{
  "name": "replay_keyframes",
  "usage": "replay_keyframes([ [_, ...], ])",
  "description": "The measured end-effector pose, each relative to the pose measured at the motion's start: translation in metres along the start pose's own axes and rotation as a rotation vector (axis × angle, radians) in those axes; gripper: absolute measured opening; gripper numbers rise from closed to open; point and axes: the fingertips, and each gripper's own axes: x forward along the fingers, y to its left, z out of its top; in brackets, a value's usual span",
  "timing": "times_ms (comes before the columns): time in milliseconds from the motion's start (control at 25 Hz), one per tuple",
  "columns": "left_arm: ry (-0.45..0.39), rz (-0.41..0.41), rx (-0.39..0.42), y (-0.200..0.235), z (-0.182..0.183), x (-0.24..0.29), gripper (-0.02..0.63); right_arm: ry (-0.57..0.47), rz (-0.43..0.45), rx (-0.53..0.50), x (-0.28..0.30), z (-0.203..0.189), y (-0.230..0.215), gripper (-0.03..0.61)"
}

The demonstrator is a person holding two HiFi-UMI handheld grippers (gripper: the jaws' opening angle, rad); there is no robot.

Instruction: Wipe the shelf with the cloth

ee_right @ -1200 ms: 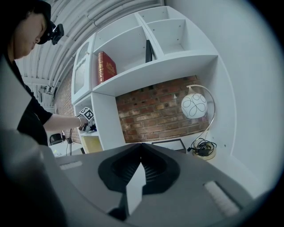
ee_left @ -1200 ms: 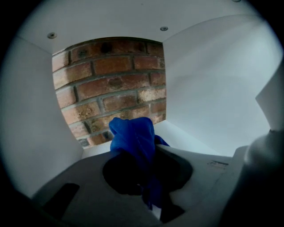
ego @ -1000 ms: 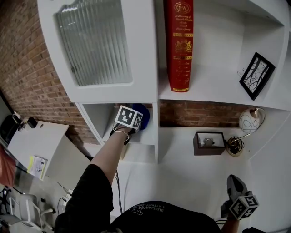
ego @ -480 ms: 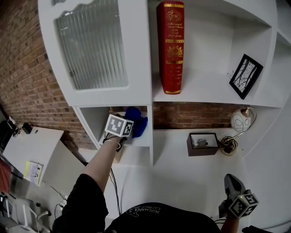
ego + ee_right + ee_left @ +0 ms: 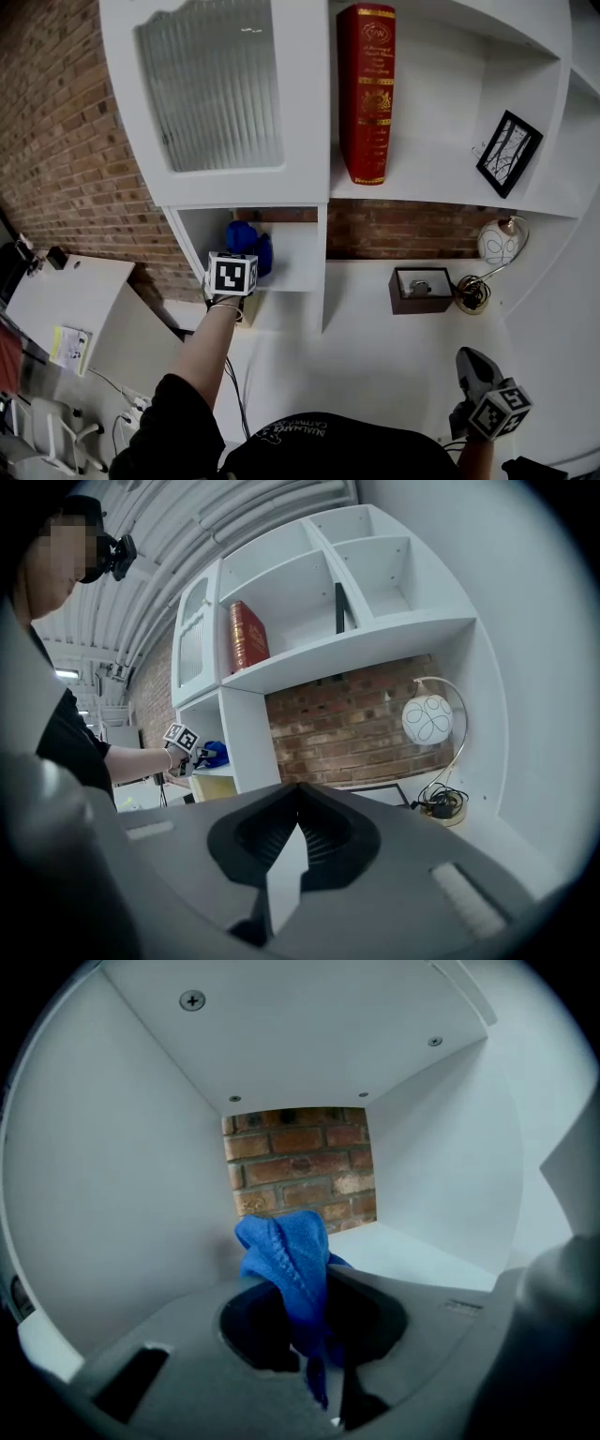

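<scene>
Holding entry: left gripper (image 5: 314, 1335), jaws pinching a bunched blue microfibre cloth (image 5: 289, 1252), reached into the small white open shelf compartment (image 5: 296, 255) near its left wall. The wad leads so that fabric, not plastic, meets the surface. Right gripper (image 5: 281, 878): pressed together, empty, low at the person's side — judged idle, clear of the wiping arm.

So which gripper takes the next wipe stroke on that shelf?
Left. The left gripper is shut on the blue cloth inside the shelf compartment; the right gripper is shut, empty, well away from it.
</scene>
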Motion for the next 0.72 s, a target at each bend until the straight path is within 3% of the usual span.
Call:
replay_keyframes([
  [240,0.067,-0.016,0.037,0.002,-0.012,0.003,0.058,-0.006,-0.01,0.014,-0.004,-0.007,0.005,0.009],
  [560,0.142,-0.138,0.117,-0.019,-0.009,0.008,0.058,-0.008,-0.05,0.021,-0.02,-0.01,0.005,0.009],
  [720,0.159,-0.22,0.117,-0.038,-0.006,0.011,0.058,-0.028,-0.092,0.034,-0.034,-0.011,-0.002,0.009],
])
